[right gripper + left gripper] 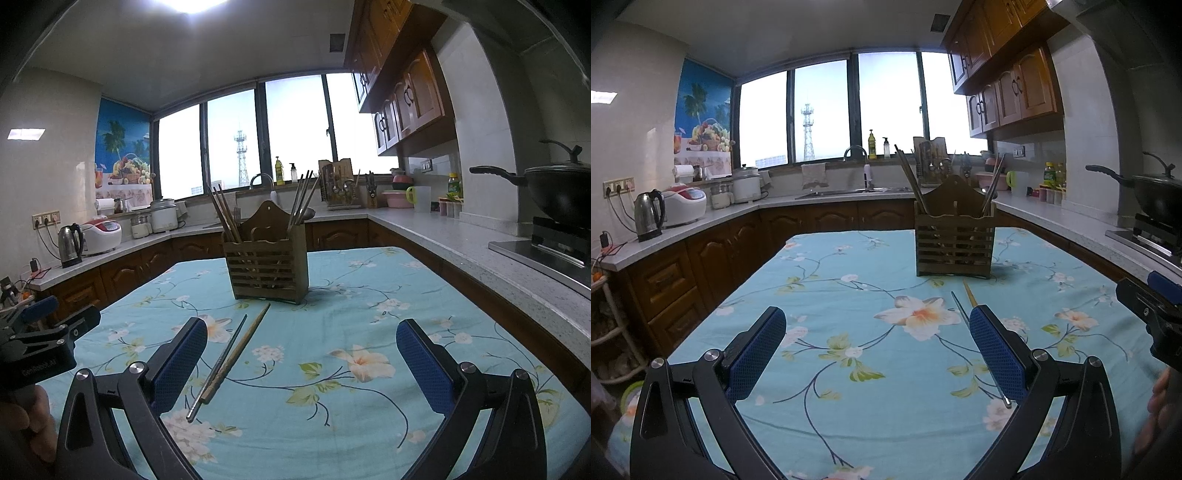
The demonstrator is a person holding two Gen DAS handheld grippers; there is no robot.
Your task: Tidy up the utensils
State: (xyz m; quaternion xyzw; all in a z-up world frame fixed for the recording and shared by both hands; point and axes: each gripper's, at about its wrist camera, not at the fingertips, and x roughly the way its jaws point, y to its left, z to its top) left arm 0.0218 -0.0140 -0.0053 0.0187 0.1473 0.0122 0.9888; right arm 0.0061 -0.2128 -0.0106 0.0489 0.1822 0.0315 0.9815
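Both tools are spread wide and hold nothing. The left tool (877,354) hovers low over the desk (849,424), which is covered by a floral cloth. The right tool (301,363) hovers beside it. A metal chopstick (218,367) and a wooden chopstick (238,352) lie side by side on the cloth, near the right tool's left finger. Behind them stands a slatted wooden holder (266,264) with more chopsticks upright in both compartments.
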